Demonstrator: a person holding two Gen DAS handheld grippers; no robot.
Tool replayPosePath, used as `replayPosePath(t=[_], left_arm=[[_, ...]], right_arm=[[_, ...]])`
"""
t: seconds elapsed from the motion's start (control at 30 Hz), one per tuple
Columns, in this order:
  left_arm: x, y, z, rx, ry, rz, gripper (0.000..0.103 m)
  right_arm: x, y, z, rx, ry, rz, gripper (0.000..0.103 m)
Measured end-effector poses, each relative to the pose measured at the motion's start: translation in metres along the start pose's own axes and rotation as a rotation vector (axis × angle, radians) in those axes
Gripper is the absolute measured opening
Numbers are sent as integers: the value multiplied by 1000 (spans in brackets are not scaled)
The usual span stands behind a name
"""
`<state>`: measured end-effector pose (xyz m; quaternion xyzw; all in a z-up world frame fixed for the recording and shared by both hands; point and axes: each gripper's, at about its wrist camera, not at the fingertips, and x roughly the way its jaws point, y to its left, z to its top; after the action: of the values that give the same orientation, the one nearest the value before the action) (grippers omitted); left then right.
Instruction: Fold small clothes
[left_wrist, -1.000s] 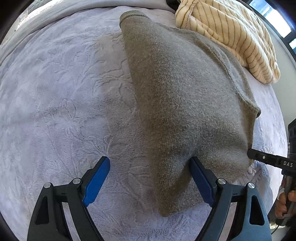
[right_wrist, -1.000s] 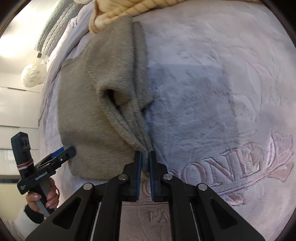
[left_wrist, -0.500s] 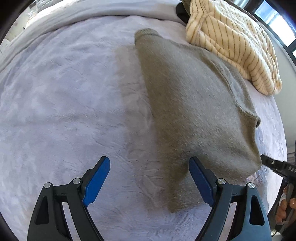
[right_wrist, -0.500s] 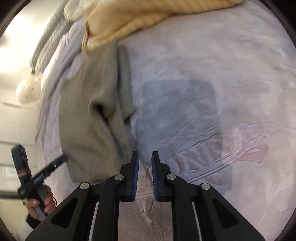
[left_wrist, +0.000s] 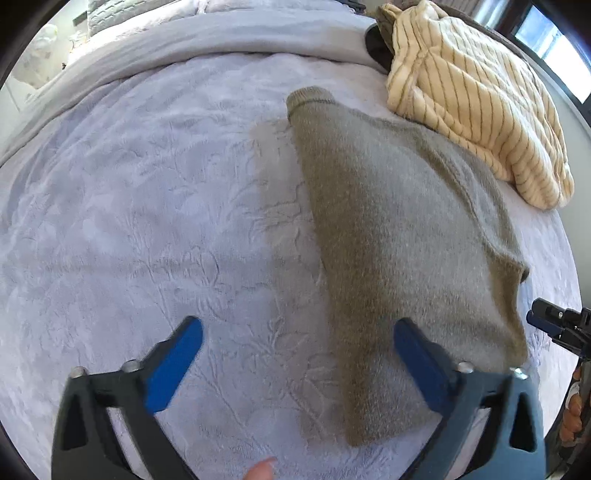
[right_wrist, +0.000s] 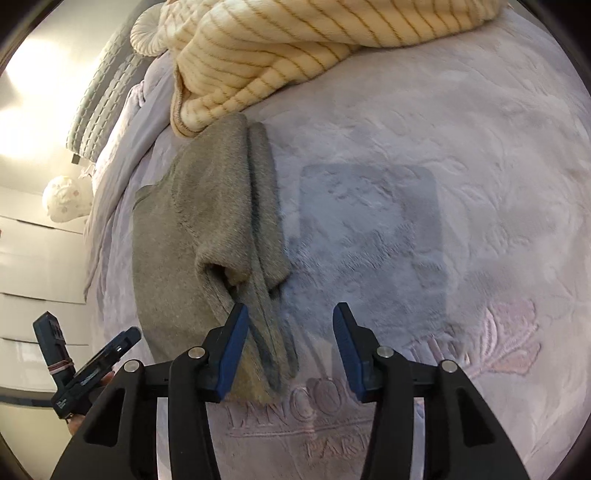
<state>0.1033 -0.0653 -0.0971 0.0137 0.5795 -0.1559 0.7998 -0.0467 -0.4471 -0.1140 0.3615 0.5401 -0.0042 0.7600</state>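
A grey-green knit sweater (left_wrist: 399, 236) lies folded lengthwise on the pale blanket (left_wrist: 147, 221), one sleeve cuff pointing to the far side. My left gripper (left_wrist: 297, 347) is open and empty just above the blanket; its right finger sits over the sweater's near edge. In the right wrist view the sweater (right_wrist: 207, 229) lies to the left, its near folded corner beside my right gripper's left finger. My right gripper (right_wrist: 290, 325) is open and holds nothing. The right gripper's tip (left_wrist: 554, 325) shows at the left wrist view's right edge.
A cream striped garment (left_wrist: 476, 92) lies heaped at the far side, touching the sweater's far end; it also shows in the right wrist view (right_wrist: 295, 51). The blanket (right_wrist: 443, 184) carries embossed lettering near my right gripper. Pillows (right_wrist: 99, 107) lie at the bed's head.
My right gripper has opened and let go of the sweater's corner, which now lies on the blanket. My left gripper stayed open and drew back a little from the sweater.
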Motion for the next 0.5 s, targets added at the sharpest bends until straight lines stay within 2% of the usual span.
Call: replayPosePath(t=[0.17,0.37,0.4,0.43,0.47,0.5], left_arm=[[4,0,13,-10,-4,8,103],[9,-4,29,-9,-11,13,103],[10,-5,32,-8,-14,15,103],[11,-5,33,-8,-15,15,103],[11,-6,35,-9,-17,14,103],[12,-7,36,-10,-18,13,103]], right_arm=[[4,6,15,-3,-14,29,52],[25,11,45,20,-1,138,50],[30,13,49,21,10,148,30],[34,15,50,13,21,150,16],[38,19,51,-5,34,125,10],[38,21,51,-21,34,99,10]])
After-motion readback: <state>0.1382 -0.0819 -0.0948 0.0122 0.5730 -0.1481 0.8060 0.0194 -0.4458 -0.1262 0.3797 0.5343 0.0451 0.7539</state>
